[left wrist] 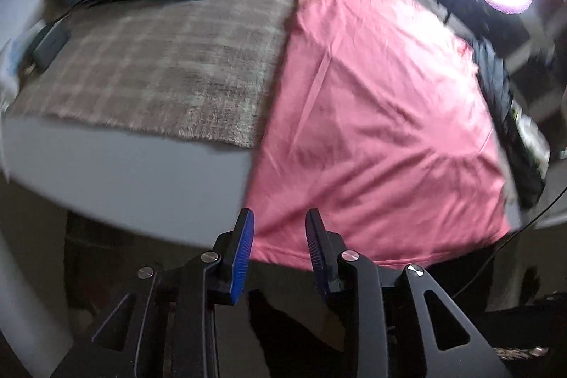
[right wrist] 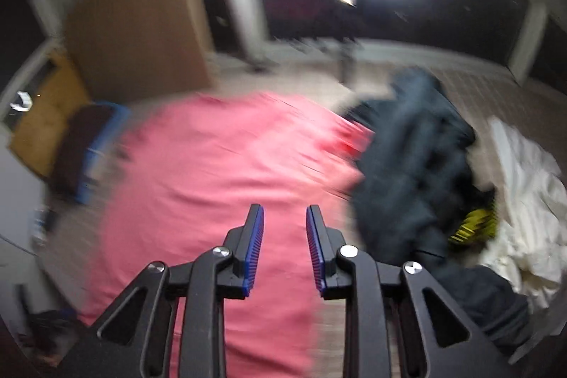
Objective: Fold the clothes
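Since the pink shirt (left wrist: 372,101) was lying spread flat on the plaid blanket (left wrist: 159,69), I'd say I was between folds. My left claw (left wrist: 280,218) hovered spread and empty over the shirt's near hem, my right claw (right wrist: 284,215) likewise above its middle. Next I'd need to pinch an edge. Blur hid the sleeves, and the dark clothes pile (right wrist: 407,158) beside the shirt covered that edge.

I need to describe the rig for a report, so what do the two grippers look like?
The left gripper and right gripper look alike: black linkage arms with triangular cut-outs, round silver pivot screws, and two flat black fingers faced with ribbed blue pads.
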The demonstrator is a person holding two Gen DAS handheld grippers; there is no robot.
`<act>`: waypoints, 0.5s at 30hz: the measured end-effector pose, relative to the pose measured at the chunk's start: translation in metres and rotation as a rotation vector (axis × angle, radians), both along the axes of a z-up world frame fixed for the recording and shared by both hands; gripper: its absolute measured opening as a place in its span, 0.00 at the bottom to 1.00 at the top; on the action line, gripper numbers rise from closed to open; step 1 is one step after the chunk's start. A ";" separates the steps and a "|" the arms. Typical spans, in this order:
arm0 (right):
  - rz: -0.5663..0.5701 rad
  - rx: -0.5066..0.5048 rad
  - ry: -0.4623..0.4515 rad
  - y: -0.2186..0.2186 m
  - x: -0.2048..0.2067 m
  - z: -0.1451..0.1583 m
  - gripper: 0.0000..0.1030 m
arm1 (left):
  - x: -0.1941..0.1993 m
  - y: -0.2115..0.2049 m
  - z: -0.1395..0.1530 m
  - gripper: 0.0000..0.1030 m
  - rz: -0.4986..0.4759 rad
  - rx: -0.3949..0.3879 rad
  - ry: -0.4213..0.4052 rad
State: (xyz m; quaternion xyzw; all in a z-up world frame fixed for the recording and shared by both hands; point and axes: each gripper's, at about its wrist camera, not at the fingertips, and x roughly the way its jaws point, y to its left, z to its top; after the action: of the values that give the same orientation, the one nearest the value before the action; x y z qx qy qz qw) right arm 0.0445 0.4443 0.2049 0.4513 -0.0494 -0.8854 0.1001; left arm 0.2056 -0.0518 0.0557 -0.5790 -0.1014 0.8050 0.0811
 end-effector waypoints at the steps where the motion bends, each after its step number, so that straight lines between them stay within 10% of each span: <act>1: 0.045 -0.007 0.023 -0.029 -0.002 0.010 0.46 | -0.003 -0.003 -0.002 0.28 -0.016 0.005 -0.002; 7: 0.310 -0.003 0.049 -0.218 -0.067 0.010 0.49 | -0.011 -0.012 -0.010 0.28 -0.075 0.010 0.011; 15: 0.478 0.239 -0.159 -0.398 -0.183 -0.138 0.49 | -0.010 -0.007 -0.018 0.29 -0.123 0.043 0.016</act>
State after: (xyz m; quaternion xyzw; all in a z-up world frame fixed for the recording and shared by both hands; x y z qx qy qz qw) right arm -0.1384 0.0458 0.0671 0.5266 0.1557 -0.7981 0.2480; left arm 0.1955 -0.0590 0.0379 -0.5758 -0.0821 0.8007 0.1436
